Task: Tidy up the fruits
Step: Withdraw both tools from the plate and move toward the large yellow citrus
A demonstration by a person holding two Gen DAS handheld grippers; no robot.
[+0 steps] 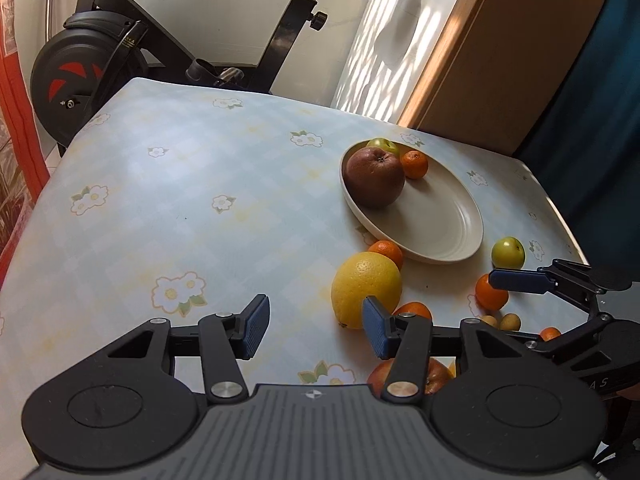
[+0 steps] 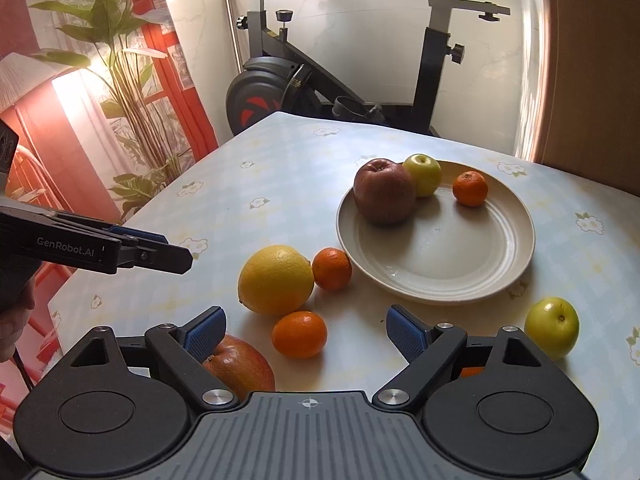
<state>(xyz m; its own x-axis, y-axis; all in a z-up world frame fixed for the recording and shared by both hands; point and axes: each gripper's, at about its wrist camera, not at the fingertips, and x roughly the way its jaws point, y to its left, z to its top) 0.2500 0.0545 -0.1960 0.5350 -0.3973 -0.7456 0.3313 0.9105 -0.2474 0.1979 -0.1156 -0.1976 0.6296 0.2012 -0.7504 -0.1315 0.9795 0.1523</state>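
The right claw [image 2: 306,330] hangs wide apart and empty over a small orange [image 2: 299,334]. The left claw [image 1: 314,326] is apart and empty too. Past them sits the plate [image 2: 460,264], holding three fruits. The yellow fruit [image 2: 276,279] lies left of the plate, where the tabletop [image 2: 280,160] is bare to its far edge.

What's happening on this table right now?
A person holds a gripper in each hand above a flowered table, sorting fruit onto a cream plate. The plate already holds a dark red apple, a green apple and a tangerine. A big yellow citrus, more tangerines, another green apple and a reddish apple lie loose. The left gripper and right gripper are both open and empty.
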